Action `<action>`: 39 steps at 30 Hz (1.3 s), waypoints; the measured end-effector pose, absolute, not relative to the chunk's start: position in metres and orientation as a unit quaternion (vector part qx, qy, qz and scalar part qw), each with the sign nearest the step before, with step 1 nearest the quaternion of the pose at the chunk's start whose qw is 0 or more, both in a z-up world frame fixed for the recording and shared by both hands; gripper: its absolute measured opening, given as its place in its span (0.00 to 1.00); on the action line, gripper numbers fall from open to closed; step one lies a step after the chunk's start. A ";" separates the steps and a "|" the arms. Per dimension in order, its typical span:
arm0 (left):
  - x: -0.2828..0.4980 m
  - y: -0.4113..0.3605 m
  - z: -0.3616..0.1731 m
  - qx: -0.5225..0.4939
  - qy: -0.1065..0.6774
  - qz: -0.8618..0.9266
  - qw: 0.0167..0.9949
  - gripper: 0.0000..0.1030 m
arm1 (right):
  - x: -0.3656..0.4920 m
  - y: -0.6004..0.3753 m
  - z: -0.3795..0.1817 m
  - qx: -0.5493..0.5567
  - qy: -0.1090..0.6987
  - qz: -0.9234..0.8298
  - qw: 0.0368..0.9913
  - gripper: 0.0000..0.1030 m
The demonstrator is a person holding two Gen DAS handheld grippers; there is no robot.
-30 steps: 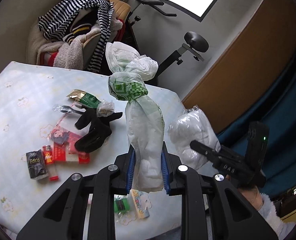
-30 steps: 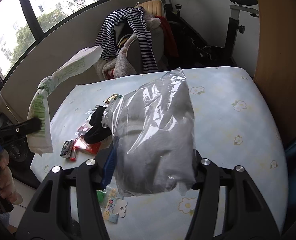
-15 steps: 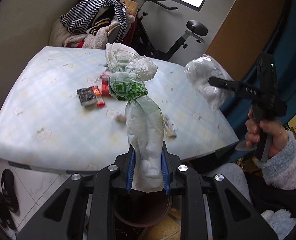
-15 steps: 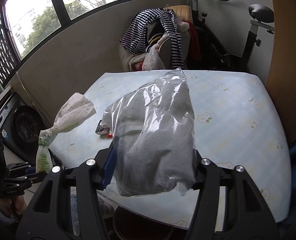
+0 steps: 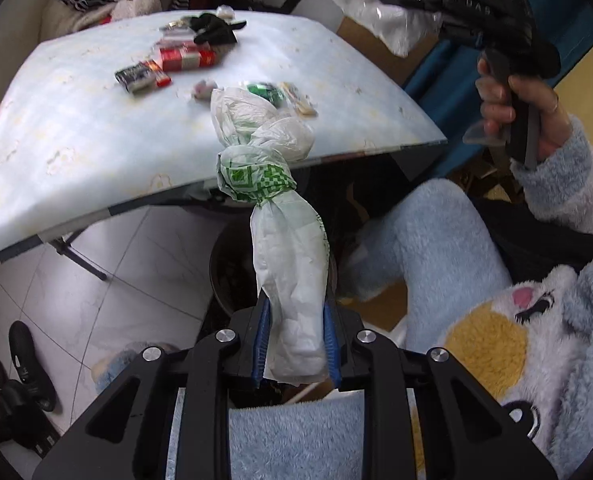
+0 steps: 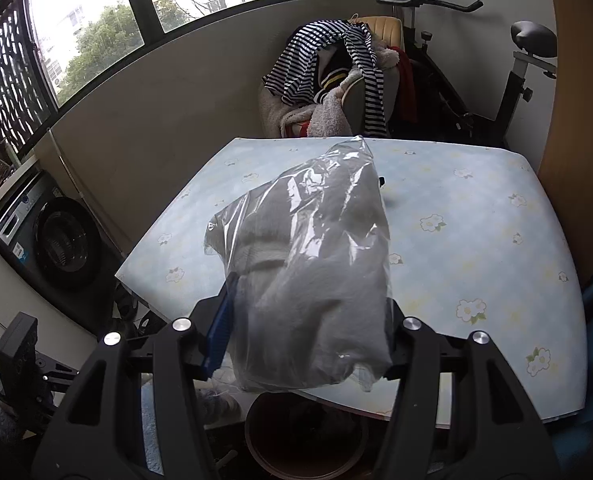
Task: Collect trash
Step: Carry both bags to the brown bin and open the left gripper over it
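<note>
My left gripper (image 5: 296, 344) is shut on a knotted white plastic bag with green print (image 5: 280, 216), held off the table's near edge above a dark round bin (image 5: 232, 264) on the floor. My right gripper (image 6: 300, 336) is shut on a clear plastic bag of white stuffing (image 6: 312, 272), raised over the near table edge; a brown round bin (image 6: 304, 440) shows below it. The left wrist view also shows that clear bag (image 5: 376, 12) high at the upper right, in the right gripper held by a hand (image 5: 512, 108). Wrappers, a red pack (image 5: 184, 58) and a black glove (image 5: 212, 28) lie on the table.
The floral table (image 5: 76, 128) has folding legs over white tiles. A person's fluffy blue clothing (image 5: 456, 264) fills the lower right. Black shoes (image 5: 24, 360) lie at the left. A chair piled with striped clothes (image 6: 336, 64), an exercise bike (image 6: 528, 64) and a washing machine (image 6: 52, 240) stand around.
My left gripper has pulled back and tipped down past the table edge, so the knotted bag now hangs over the floor bin. The right gripper has risen slightly, still holding its clear bag.
</note>
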State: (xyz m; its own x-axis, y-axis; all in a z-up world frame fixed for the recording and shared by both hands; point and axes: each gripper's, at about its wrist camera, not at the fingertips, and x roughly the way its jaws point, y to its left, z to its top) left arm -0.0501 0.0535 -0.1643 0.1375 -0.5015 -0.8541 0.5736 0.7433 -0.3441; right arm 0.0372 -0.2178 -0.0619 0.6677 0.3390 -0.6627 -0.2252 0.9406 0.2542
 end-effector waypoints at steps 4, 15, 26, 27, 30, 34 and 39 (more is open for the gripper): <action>-0.054 0.037 -0.186 0.057 0.590 -0.396 0.701 0.23 | 0.039 -0.218 -0.064 0.074 0.379 0.157 0.909 0.56; -0.022 -0.001 -0.261 0.083 0.690 -0.336 0.636 0.24 | 0.053 -0.222 -0.088 0.086 0.402 0.156 0.898 0.56; 0.003 -0.049 -0.306 0.100 0.706 -0.312 0.628 0.36 | 0.062 -0.231 -0.110 0.096 0.424 0.153 0.888 0.56; 0.005 -0.050 -0.307 0.095 0.703 -0.308 0.634 0.42 | 0.062 -0.232 -0.112 0.096 0.425 0.153 0.887 0.56; 0.009 -0.051 -0.298 0.073 0.681 -0.303 0.663 0.59 | 0.062 -0.232 -0.117 0.095 0.431 0.153 0.884 0.56; 0.013 -0.046 -0.275 0.030 0.643 -0.279 0.713 0.71 | 0.058 -0.231 -0.122 0.092 0.438 0.160 0.880 0.56; 0.006 -0.035 -0.234 0.008 0.582 -0.225 0.782 0.81 | 0.047 -0.223 -0.134 0.081 0.451 0.169 0.873 0.56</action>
